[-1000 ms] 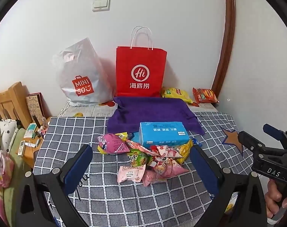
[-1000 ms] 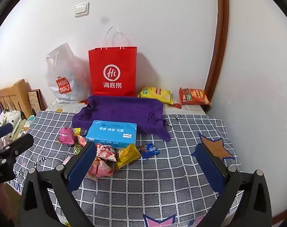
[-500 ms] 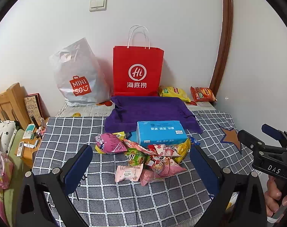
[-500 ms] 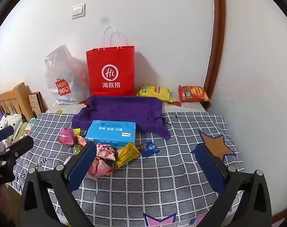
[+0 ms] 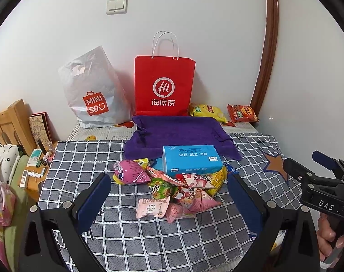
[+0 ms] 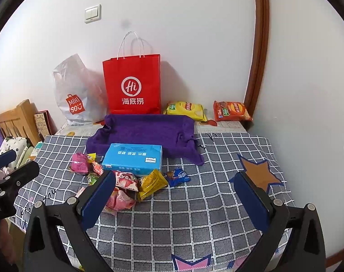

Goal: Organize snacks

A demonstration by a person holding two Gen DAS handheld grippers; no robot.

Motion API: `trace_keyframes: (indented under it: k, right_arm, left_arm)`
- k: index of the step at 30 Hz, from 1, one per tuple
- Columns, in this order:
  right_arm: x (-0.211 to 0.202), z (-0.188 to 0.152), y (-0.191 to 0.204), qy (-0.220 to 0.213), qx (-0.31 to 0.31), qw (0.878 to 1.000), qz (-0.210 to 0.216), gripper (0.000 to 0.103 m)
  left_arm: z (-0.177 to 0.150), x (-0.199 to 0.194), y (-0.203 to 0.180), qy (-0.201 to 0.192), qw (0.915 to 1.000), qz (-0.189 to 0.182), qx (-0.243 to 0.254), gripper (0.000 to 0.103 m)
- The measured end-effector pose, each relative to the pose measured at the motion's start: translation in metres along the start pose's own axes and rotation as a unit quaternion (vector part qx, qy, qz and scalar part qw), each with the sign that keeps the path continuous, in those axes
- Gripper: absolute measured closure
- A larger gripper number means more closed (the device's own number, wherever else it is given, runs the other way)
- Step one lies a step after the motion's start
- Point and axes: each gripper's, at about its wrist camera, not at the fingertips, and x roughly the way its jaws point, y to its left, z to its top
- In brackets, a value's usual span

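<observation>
Jaws of both the left gripper point(image 5: 169, 195) and right gripper point(image 6: 174, 192) spread wide, empty, above the snack pile point(image 5: 172, 185).

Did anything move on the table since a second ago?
Hardly anything. Both views drifted slightly, so the hand-held grippers shifted a little. The left gripper and right gripper stay open and empty above the checked cloth. The snack pile, blue box and purple towel lie untouched.

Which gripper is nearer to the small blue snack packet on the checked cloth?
Right. The blue snack packet lies just ahead between the right gripper fingers; the left gripper faces the snack pile to its left.
</observation>
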Motion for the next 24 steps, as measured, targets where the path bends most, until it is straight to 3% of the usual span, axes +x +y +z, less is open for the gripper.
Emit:
trace_keyframes:
  k: [24]
  right_arm:
    - [-0.0045, -0.0040, 0.0014, -0.003, -0.003, 1.000, 0.005, 0.000]
  left_arm:
    - [0.0002, -0.0042, -0.0068, -0.003, 1.0000, -0.005, 0.004, 0.000]
